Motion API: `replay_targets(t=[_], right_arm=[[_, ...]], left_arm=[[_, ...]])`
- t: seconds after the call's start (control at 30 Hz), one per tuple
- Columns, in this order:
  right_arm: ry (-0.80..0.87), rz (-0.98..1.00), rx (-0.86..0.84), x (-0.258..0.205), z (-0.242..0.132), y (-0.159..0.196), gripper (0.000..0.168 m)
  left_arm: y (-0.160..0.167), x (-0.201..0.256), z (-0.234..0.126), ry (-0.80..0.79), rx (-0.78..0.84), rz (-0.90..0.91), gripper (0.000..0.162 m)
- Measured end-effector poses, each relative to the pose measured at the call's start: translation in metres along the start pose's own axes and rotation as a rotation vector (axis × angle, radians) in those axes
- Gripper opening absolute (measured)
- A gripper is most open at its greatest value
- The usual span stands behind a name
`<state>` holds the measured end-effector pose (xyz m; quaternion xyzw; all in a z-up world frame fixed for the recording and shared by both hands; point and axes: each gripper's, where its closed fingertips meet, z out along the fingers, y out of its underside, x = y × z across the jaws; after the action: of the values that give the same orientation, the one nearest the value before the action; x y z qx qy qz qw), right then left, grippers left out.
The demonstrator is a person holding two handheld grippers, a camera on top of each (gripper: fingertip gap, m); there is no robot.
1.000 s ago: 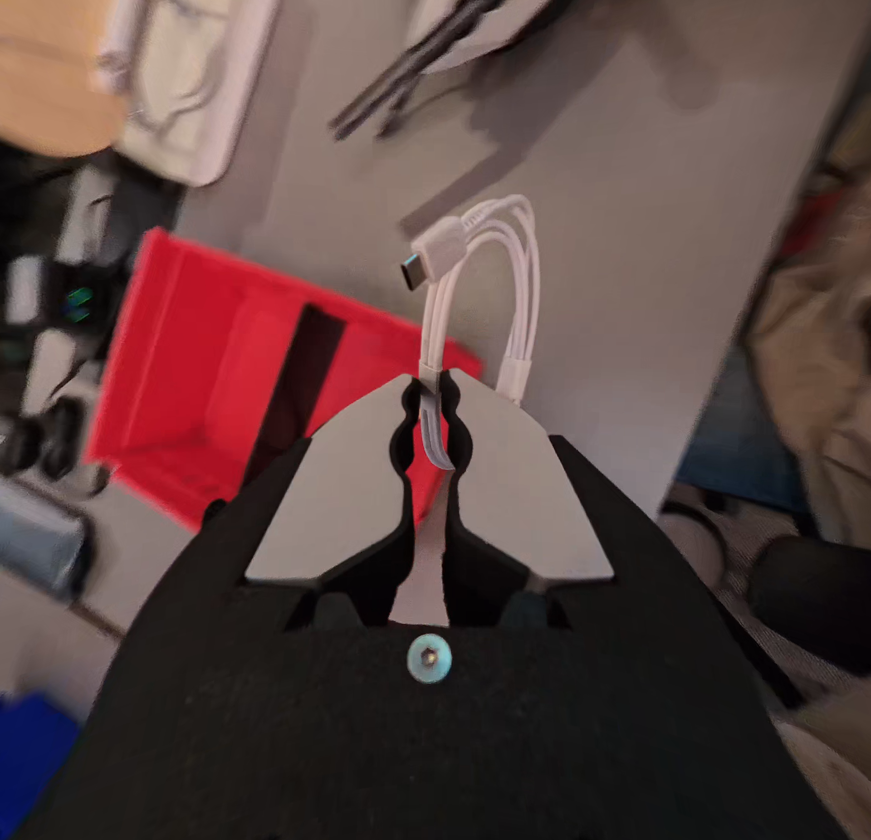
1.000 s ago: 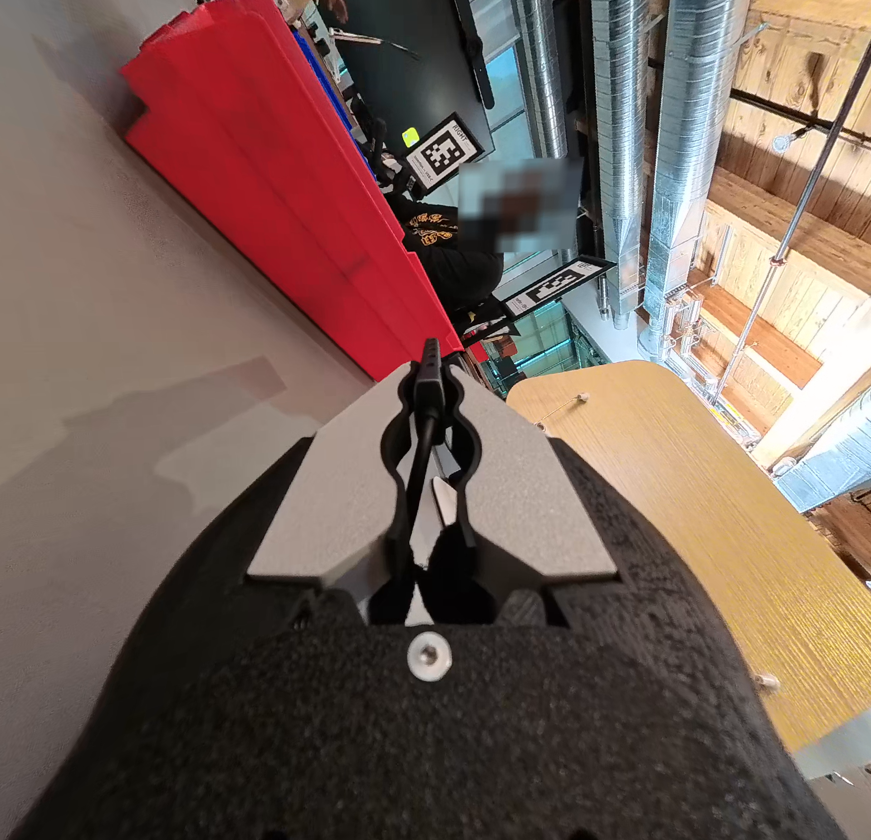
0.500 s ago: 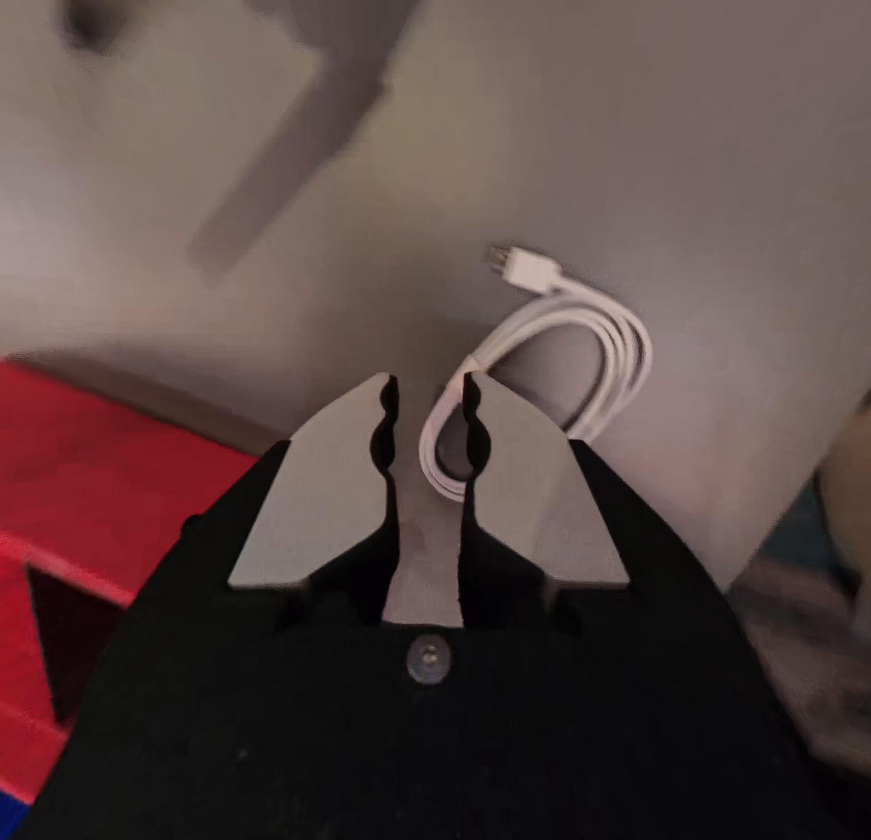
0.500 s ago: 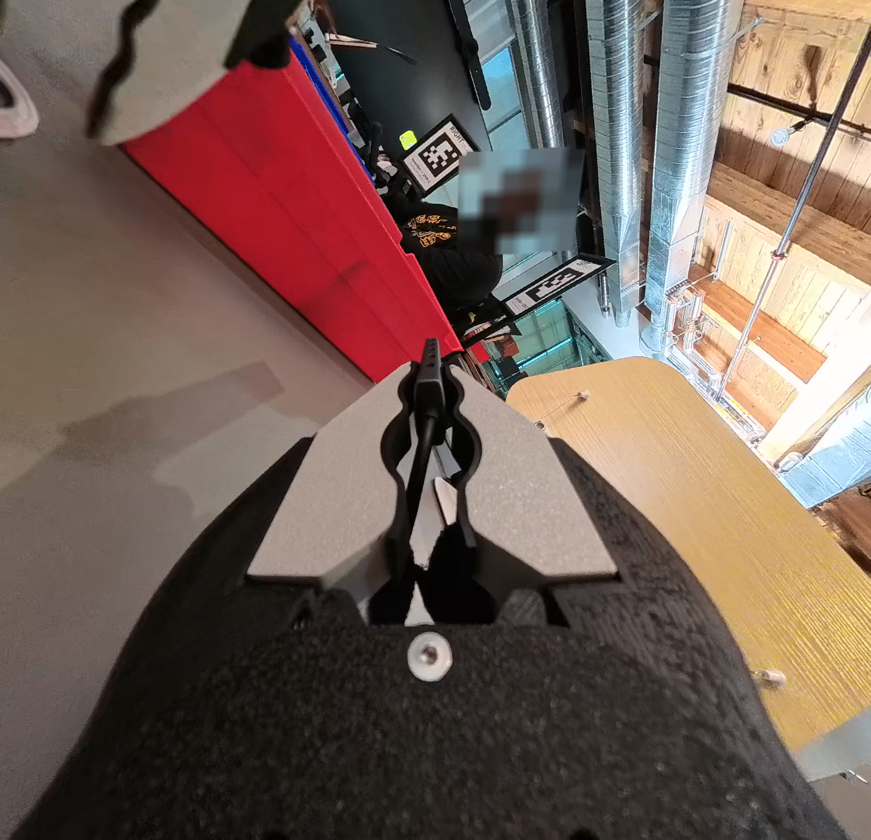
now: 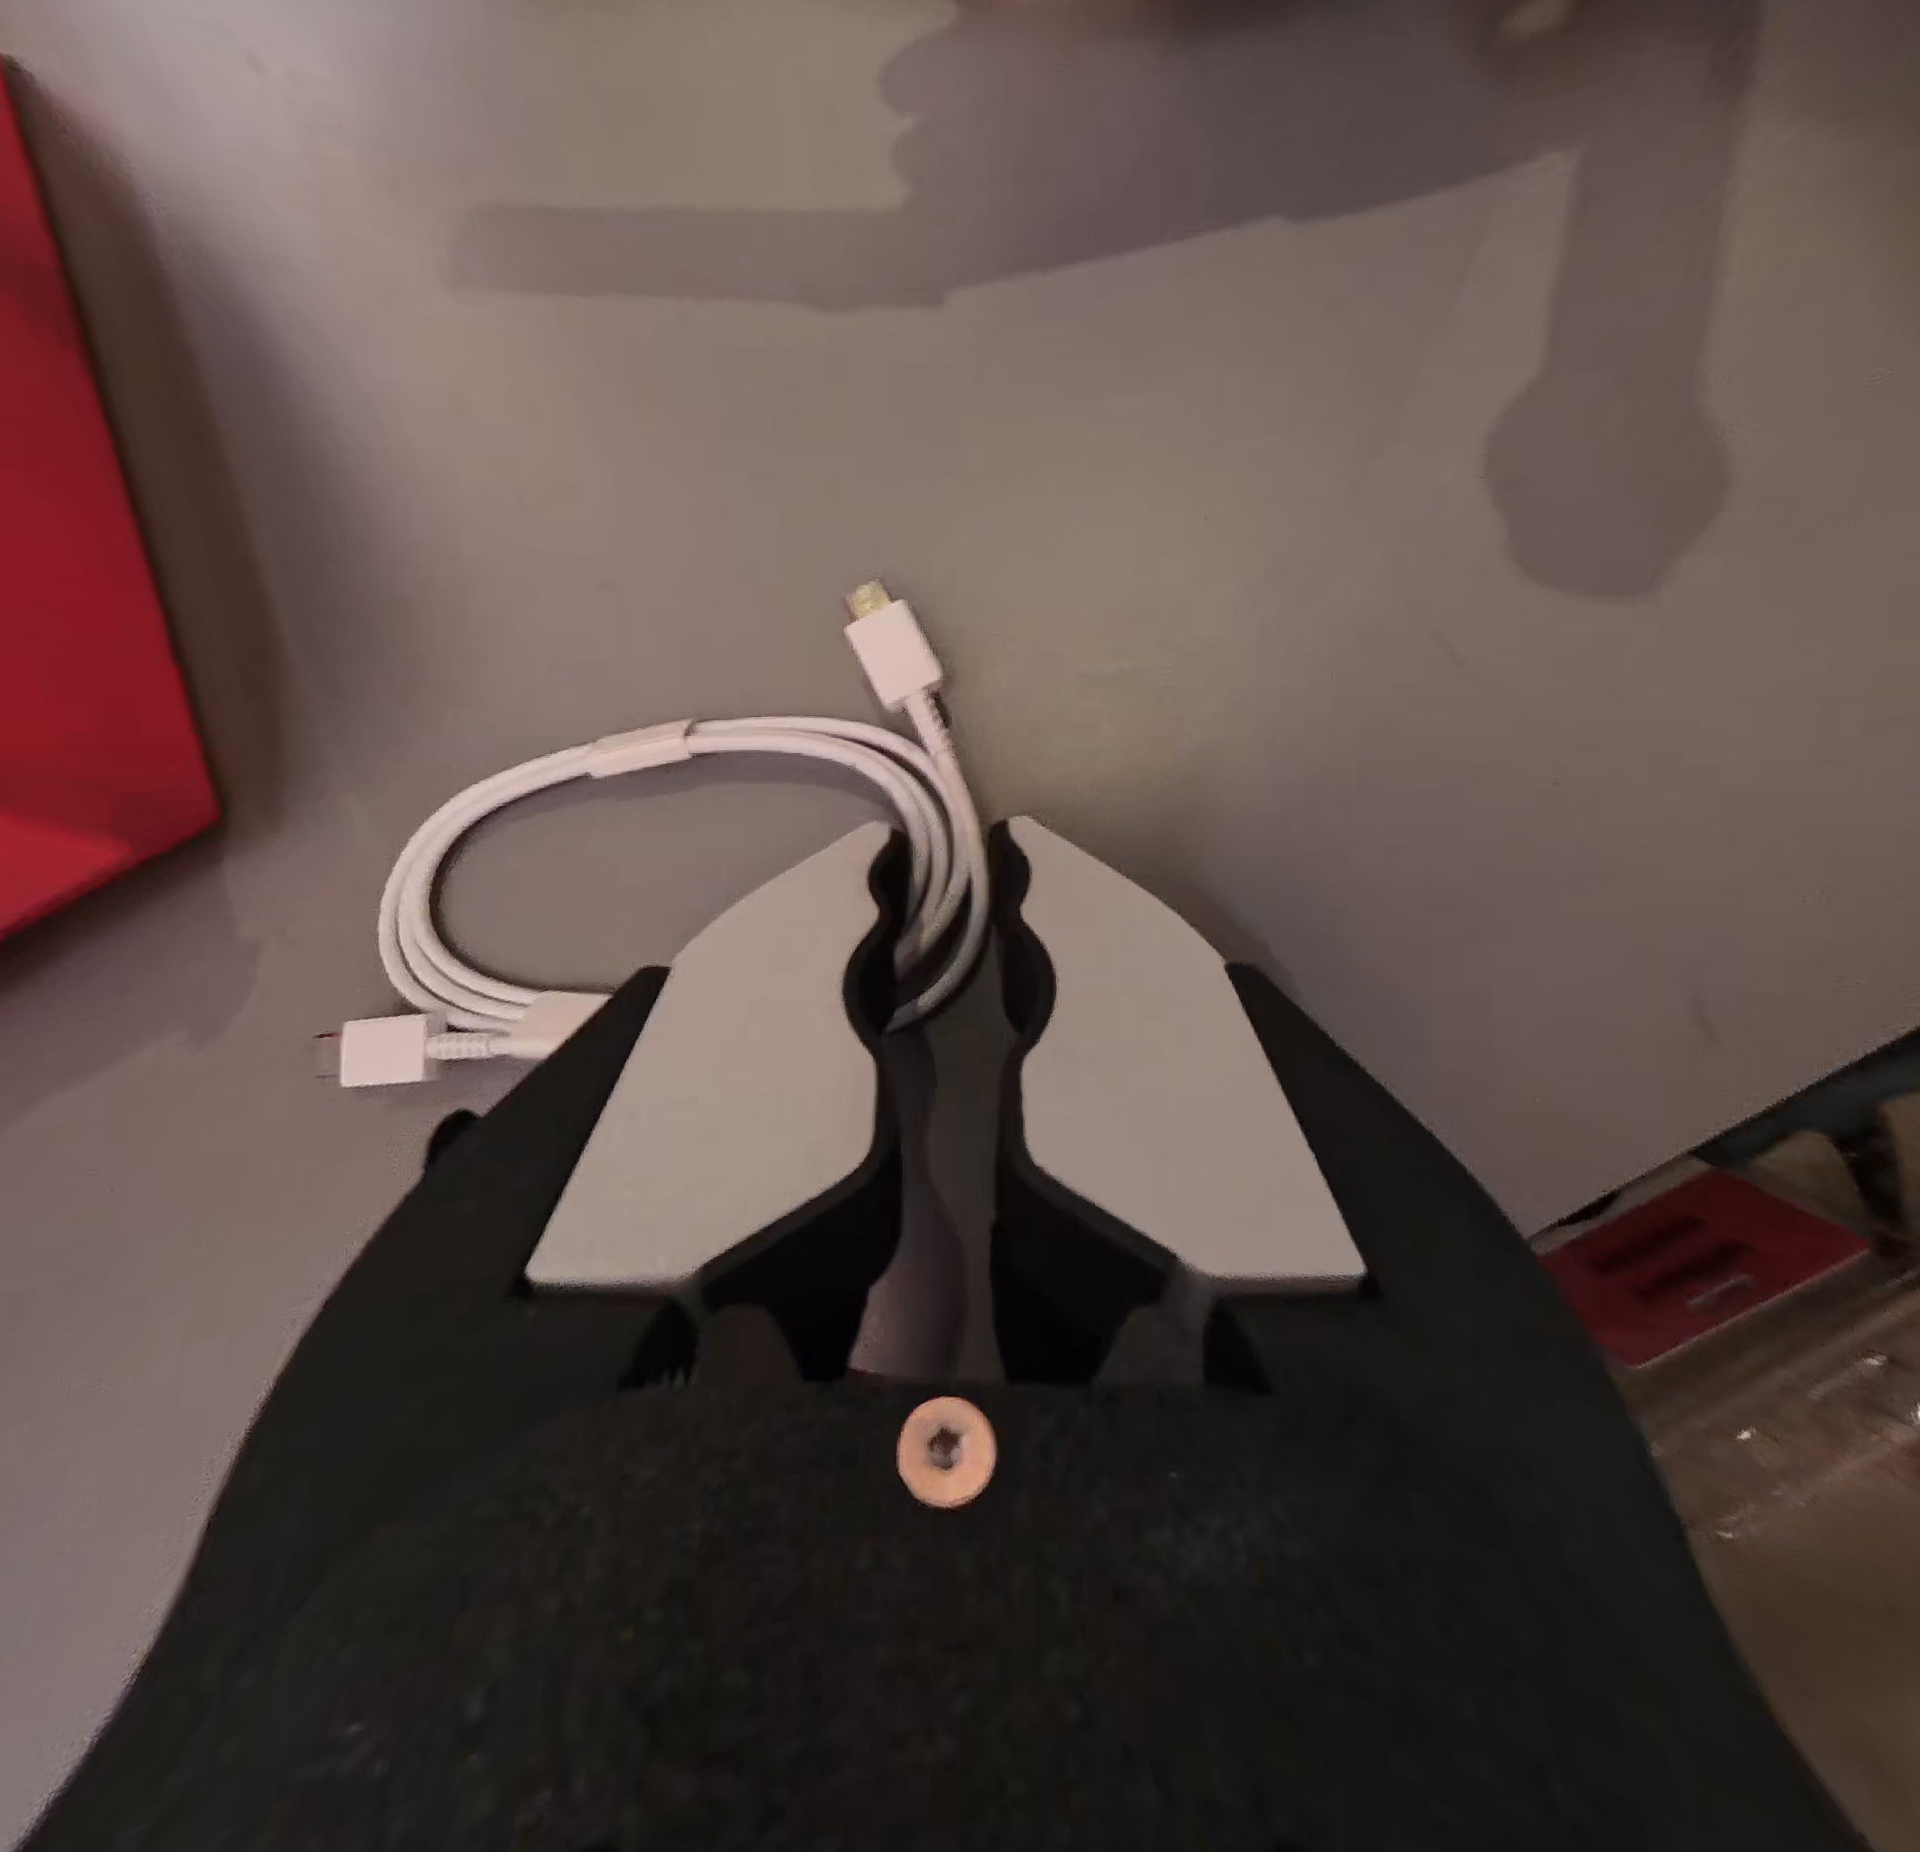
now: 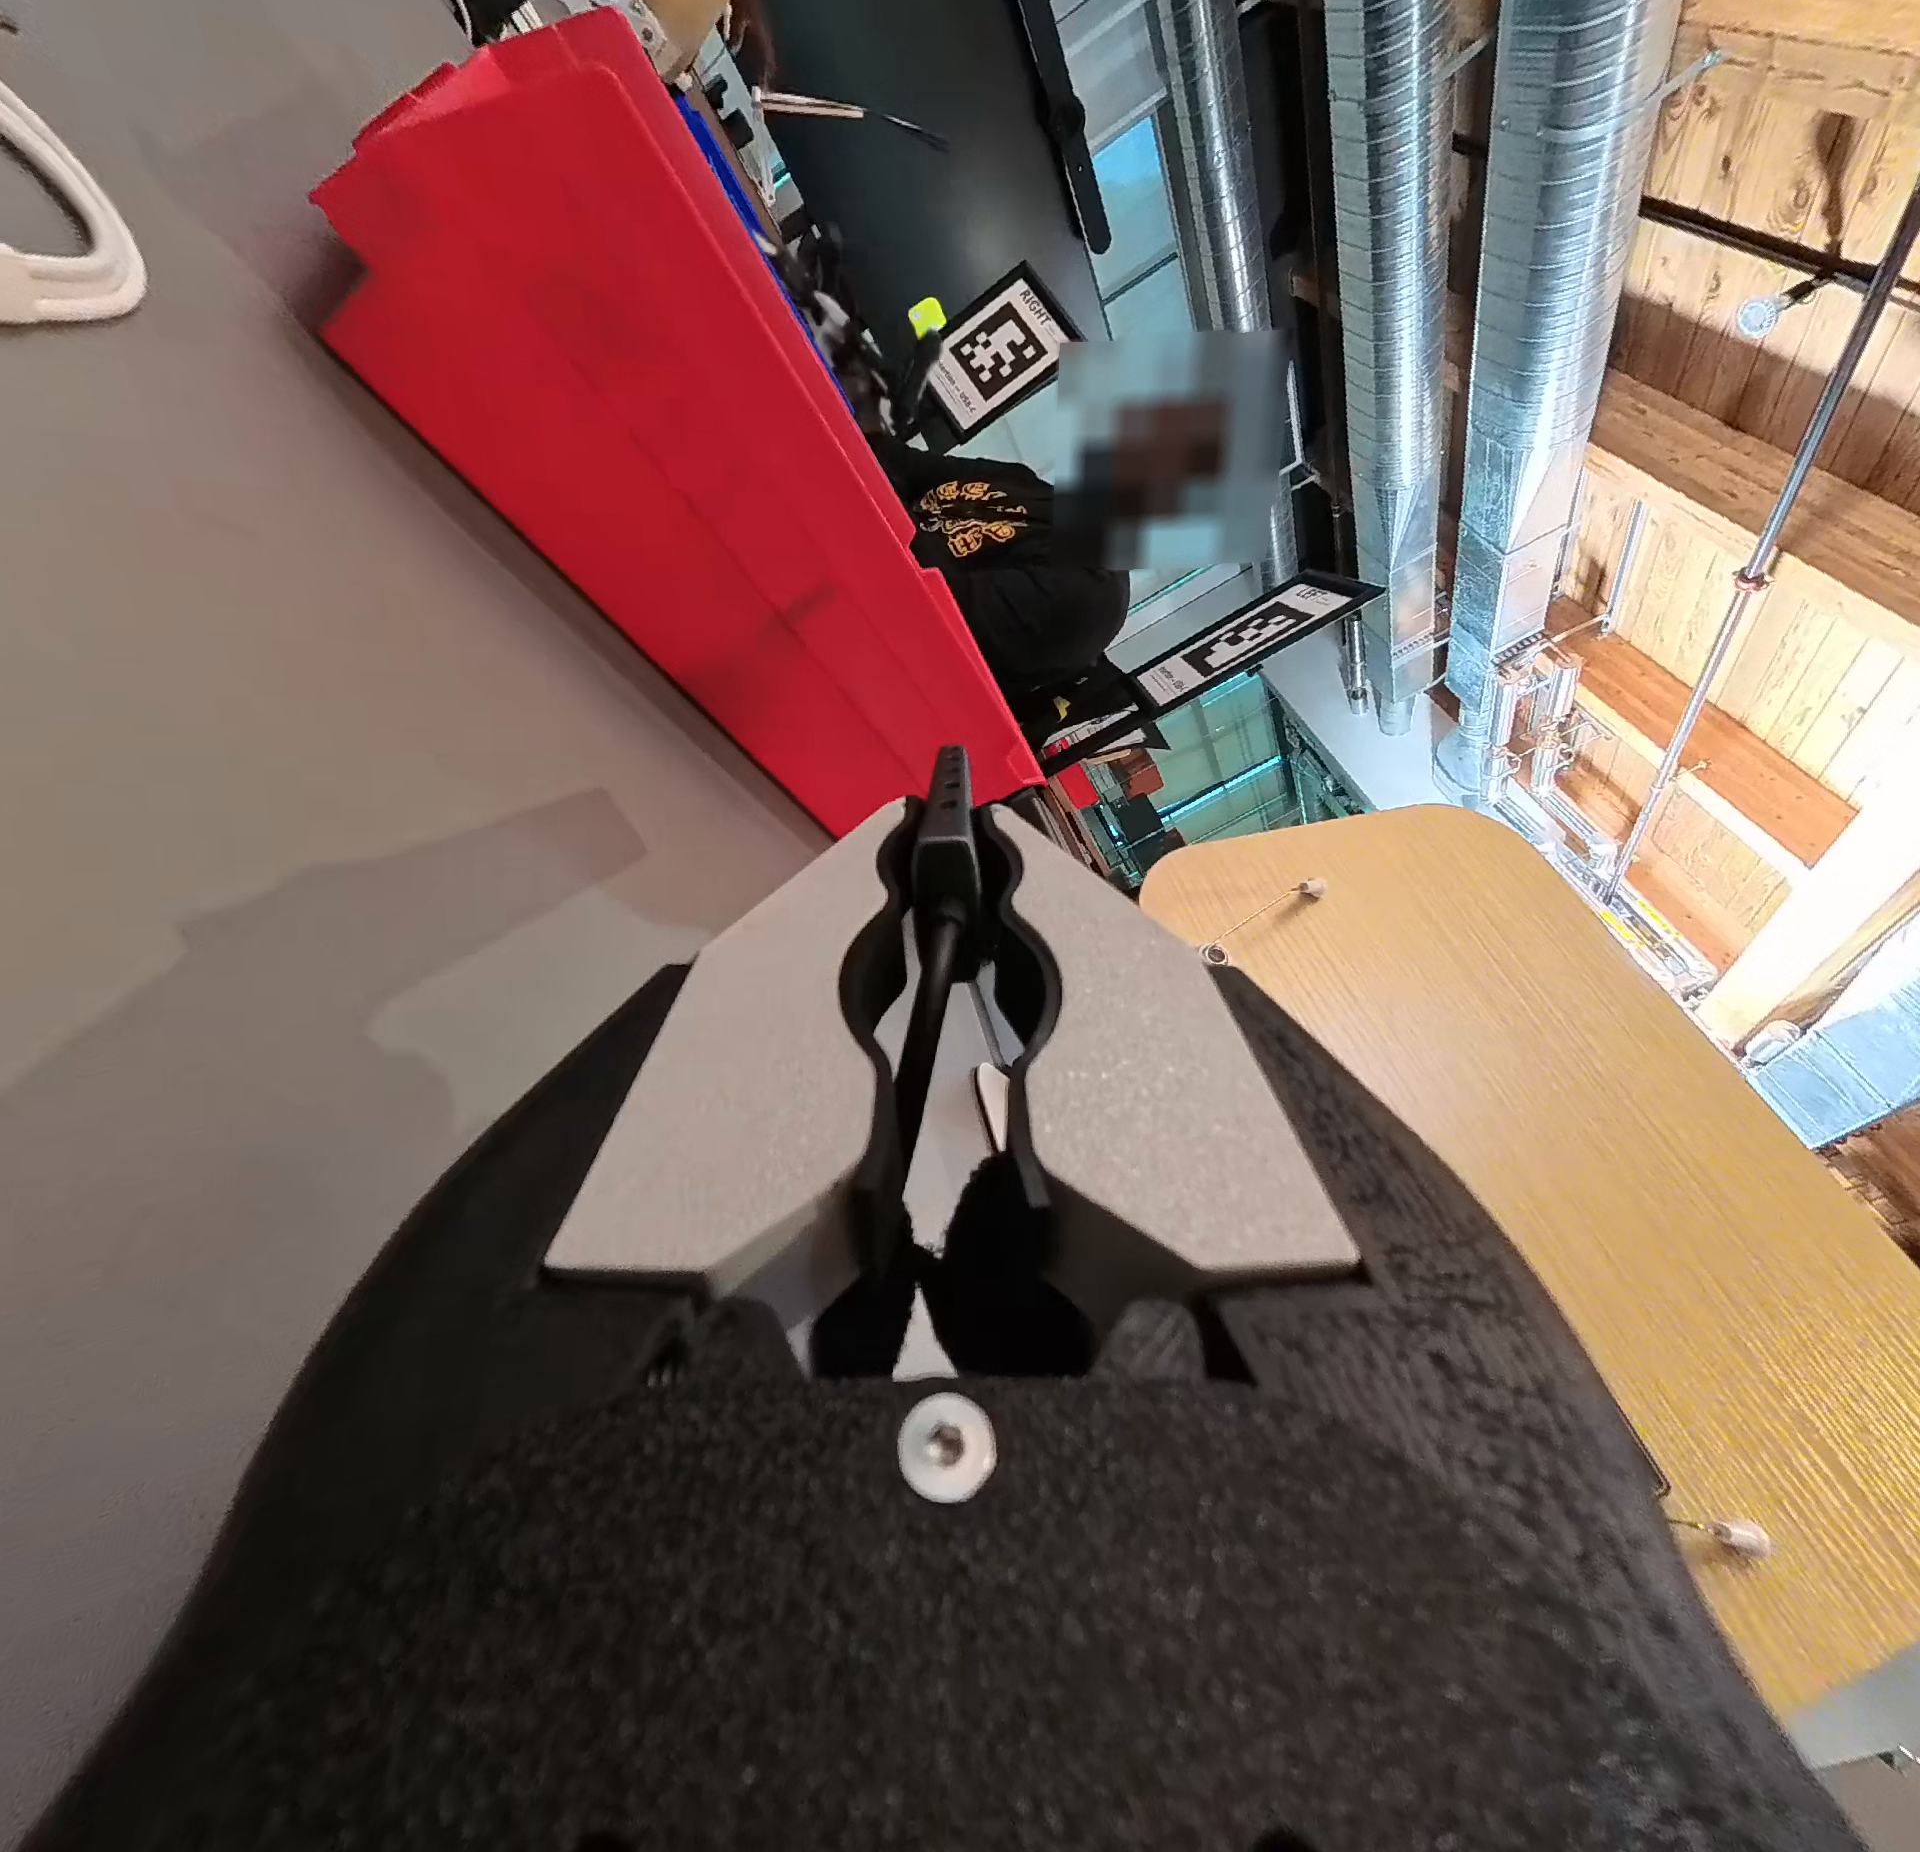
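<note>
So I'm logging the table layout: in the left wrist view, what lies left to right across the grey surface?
red bin → white cable, coiled flat on the grey table → left gripper, jaws open around the coil's right end.

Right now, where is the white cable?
In the left wrist view, the coiled white cable lies on the grey table, one loop between the left gripper's open fingers, right of the red bin.

Both grippers look alike: left gripper (image 5: 940, 846) and right gripper (image 6: 948, 815) have grey, wavy-edged fingers on a rough black body, one screw at 6 o'clock.
</note>
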<state>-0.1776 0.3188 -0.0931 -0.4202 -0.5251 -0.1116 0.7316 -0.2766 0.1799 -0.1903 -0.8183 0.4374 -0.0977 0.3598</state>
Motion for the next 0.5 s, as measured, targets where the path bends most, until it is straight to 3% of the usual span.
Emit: replay_targets(t=[0.27,0.5], right_arm=[[-0.012,0.001,-0.008,-0.002,0.0,0.002,0.008],[-0.016,-0.001,-0.013,-0.003,0.0,0.003,0.008]], left_arm=[[-0.003,-0.003,-0.005,0.018,0.016,0.001,0.006],[-0.014,0.018,-0.011,0.159,0.071,0.099,0.006]])
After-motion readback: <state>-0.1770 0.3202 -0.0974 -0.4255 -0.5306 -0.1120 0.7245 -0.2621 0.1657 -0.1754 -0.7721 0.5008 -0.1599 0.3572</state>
